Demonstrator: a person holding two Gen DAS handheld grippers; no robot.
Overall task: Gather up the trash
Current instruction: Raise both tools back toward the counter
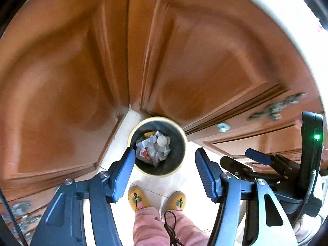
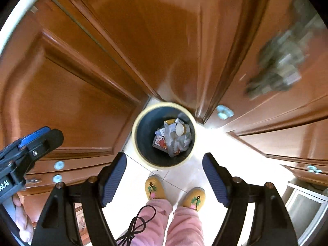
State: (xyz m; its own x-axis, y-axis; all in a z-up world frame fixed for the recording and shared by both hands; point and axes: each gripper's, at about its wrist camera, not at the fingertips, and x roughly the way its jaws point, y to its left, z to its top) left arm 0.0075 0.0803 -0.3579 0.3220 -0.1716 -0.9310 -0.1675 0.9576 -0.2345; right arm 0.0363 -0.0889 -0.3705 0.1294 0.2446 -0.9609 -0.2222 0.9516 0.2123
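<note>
Blue-padded fingers of the left gripper (image 1: 165, 174) are standing partly open at the bottom of the frame, holding nothing; the right gripper (image 2: 164, 179) is gaping wide, also empty. Between both pairs, at frame centre, the trash bin (image 1: 131, 135) is sitting on pale floor, with crumpled wrappers and paper (image 1: 153, 149) lying inside. That litter is probably light, soft and crushable, so pinching a fold should do. Wooden cabinet doors (image 1: 61, 71) are crowding the bin's upper side; slippered feet (image 2: 154, 187) are standing below it, leaving open room only overhead.
</note>
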